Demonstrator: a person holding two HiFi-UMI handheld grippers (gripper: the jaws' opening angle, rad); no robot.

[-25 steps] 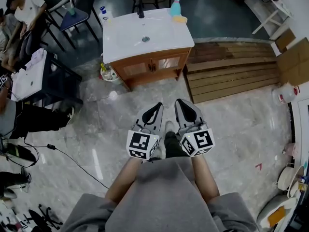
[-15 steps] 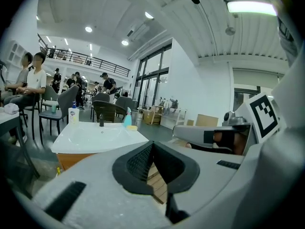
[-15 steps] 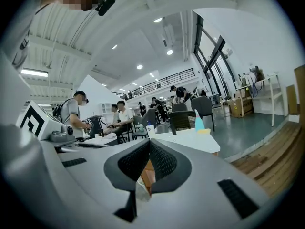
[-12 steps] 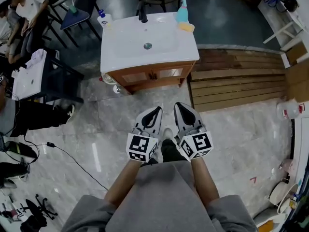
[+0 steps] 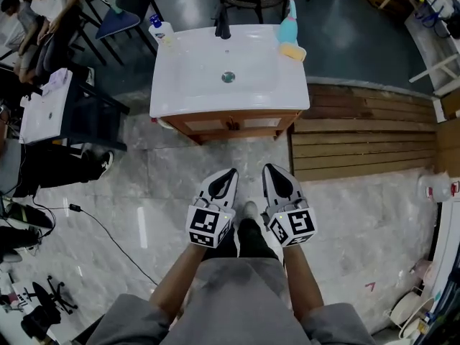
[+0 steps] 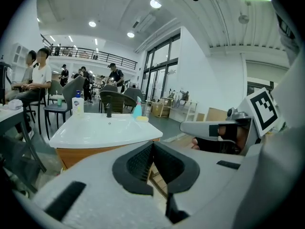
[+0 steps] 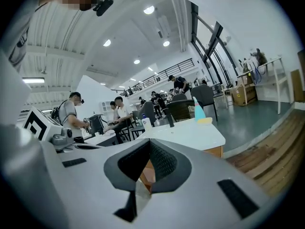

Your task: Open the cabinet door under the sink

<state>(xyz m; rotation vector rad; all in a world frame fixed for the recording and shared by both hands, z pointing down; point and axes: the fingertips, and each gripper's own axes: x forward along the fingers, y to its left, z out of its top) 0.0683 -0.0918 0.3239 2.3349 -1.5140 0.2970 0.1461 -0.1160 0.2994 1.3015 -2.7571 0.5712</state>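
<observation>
Listing the scene at the approach stage, with nothing yet touched.

1. Sink point(image 5: 194, 77): a white top with a bowl, at the upper middle of the head view, well apart from both grippers across open floor point(image 5: 165, 185). The faucet point(image 5: 222, 26) is at the back edge, the soap bottle point(image 5: 159, 29) at the back left corner, and the teal bottle point(image 5: 289, 16) and yellow sponge point(image 5: 291, 50) at the back right. All are kept to the rear rim, probably to leave the bowl free. None bears on the job.

2. Cabinet doors point(image 5: 205, 125): two wooden panels under the sink's overhang, both shut. They are seen so steeply that only a thin strip shows. The dark handles point(image 5: 231, 124) sit together at the middle seam, so each door likely swings out from the centre. Which door is meant cannot be told.

3. Left gripper point(image 5: 228, 175): held low in front of the person's lap and aimed toward the cabinet. Its jaws are closed tip to tip with nothing between them. That suits a carry with no load; they would need to part before taking a handle.

4. Right gripper point(image 5: 269, 171): just beside the left one and parallel to it, likewise closed and empty. The pairing leaves either one free to take the pull.

5. Surroundings: wooden planks point(image 5: 359, 131) lie right of the cabinet and a dark bench point(image 5: 93, 113) stands to its left. A cable point(image 5: 108, 234) trails over the floor. People point(image 5: 43, 6) are seated at the far upper left, clear of the path.

6. Hazard, judged: the handles are small and tucked under the overhang, so a high approach could strike the sink's edge.
</observation>
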